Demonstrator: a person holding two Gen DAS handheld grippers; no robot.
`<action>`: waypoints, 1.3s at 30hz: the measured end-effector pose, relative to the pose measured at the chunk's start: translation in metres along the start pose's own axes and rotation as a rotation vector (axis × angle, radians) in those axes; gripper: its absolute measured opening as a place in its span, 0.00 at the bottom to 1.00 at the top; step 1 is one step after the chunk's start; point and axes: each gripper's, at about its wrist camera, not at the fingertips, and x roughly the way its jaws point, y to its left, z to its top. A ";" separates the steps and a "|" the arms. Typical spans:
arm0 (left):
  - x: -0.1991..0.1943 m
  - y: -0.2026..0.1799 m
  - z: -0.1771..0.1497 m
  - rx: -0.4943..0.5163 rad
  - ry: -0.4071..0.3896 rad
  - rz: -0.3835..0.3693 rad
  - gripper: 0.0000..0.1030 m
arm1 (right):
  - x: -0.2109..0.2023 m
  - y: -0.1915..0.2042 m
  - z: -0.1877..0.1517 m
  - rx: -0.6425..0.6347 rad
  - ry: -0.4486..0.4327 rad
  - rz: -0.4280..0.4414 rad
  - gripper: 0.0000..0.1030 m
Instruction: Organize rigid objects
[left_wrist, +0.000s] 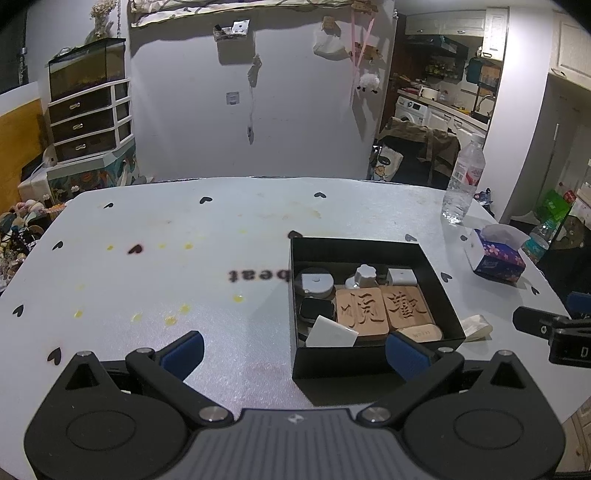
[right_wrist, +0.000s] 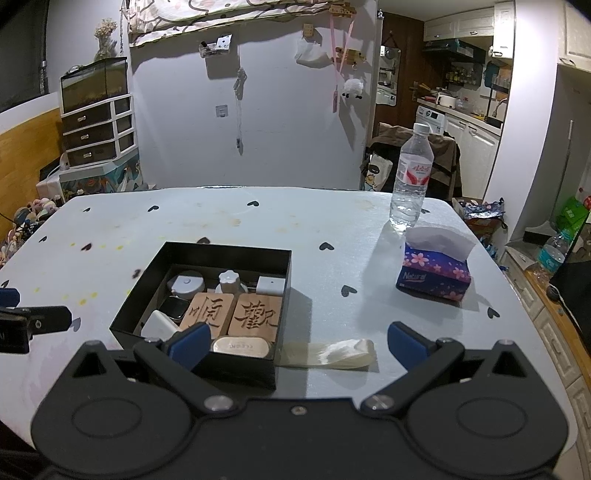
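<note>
A black open box (left_wrist: 369, 363) (right_wrist: 140, 288) sits on the table, packed with small rigid items: two carved wooden blocks (left_wrist: 364, 310) (right_wrist: 255, 314), a round grey disc (left_wrist: 316, 282), a white knob (left_wrist: 365, 275) (right_wrist: 229, 278), a white cube (left_wrist: 402, 277) (right_wrist: 271, 285), a dark watch-like piece (left_wrist: 314, 310) and a white wedge (left_wrist: 330, 332). My left gripper (left_wrist: 293, 350) hovers open at the box's near left corner with nothing between its fingers. My right gripper (right_wrist: 297, 347) is open just right of the box, above a cream folded strip (right_wrist: 328, 354).
A water bottle (right_wrist: 410, 177) and a purple tissue box (right_wrist: 436, 273) stand at the far right of the white table (left_wrist: 147, 258). Plastic drawers (left_wrist: 88, 118) and clutter lie off the left edge, cabinets off the right.
</note>
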 end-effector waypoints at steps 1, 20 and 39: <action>0.000 0.001 0.000 0.002 -0.001 -0.001 1.00 | 0.000 0.000 0.000 0.000 -0.001 -0.001 1.00; 0.003 0.006 0.002 -0.002 -0.003 -0.001 1.00 | 0.004 0.007 0.001 -0.003 0.001 0.000 1.00; 0.006 0.009 0.004 0.000 0.000 -0.004 1.00 | 0.006 0.009 0.002 -0.004 0.004 0.001 1.00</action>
